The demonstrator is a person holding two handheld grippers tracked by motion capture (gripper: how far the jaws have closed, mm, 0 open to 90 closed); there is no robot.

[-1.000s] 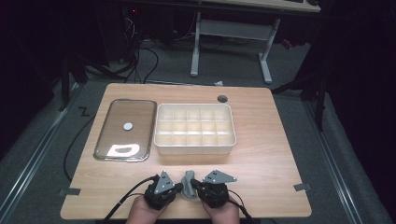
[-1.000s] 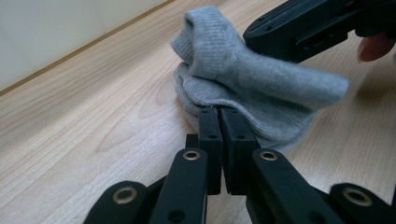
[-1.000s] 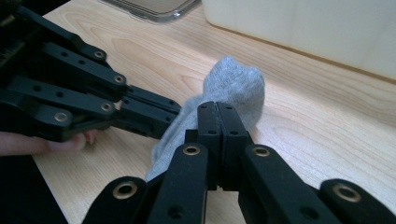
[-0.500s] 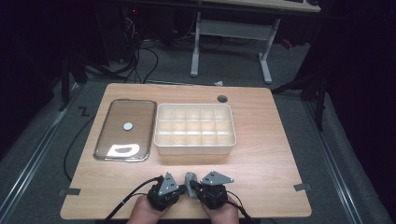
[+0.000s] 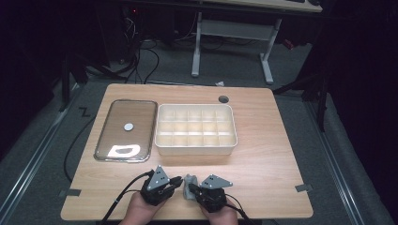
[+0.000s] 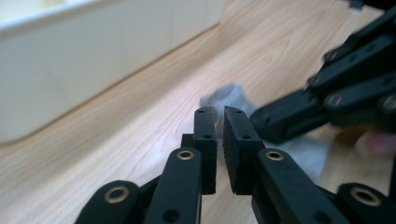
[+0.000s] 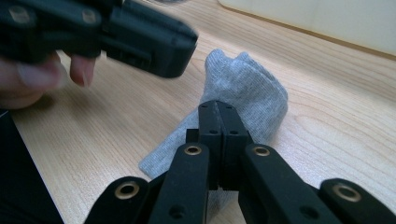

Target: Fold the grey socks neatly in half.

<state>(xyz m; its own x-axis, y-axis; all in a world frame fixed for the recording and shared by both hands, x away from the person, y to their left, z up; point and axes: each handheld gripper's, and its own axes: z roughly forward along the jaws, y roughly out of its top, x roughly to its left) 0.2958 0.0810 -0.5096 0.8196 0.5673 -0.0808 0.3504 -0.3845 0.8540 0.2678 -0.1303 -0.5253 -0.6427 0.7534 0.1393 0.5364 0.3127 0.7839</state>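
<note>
A small grey sock (image 5: 189, 189) lies bunched on the wooden table (image 5: 263, 164) near its front edge, between my two grippers. My right gripper (image 5: 193, 189) is shut, its jaws pinching the sock's fabric (image 7: 247, 84) at their tips (image 7: 218, 107). My left gripper (image 5: 178, 181) points at the sock from the left. Its jaws (image 6: 219, 114) have just been opening and stand a narrow slit apart, with nothing pressed between them; the sock (image 6: 224, 93) lies just beyond them. The right gripper's jaws (image 6: 280, 116) reach in from the right there.
A white compartment box (image 5: 196, 146) stands at mid-table, just behind the grippers. A shiny rectangular tray (image 5: 126, 140) with a small white disc lies to its left. A round cable hole (image 5: 224, 99) sits near the far edge. The table's front edge runs under the hands.
</note>
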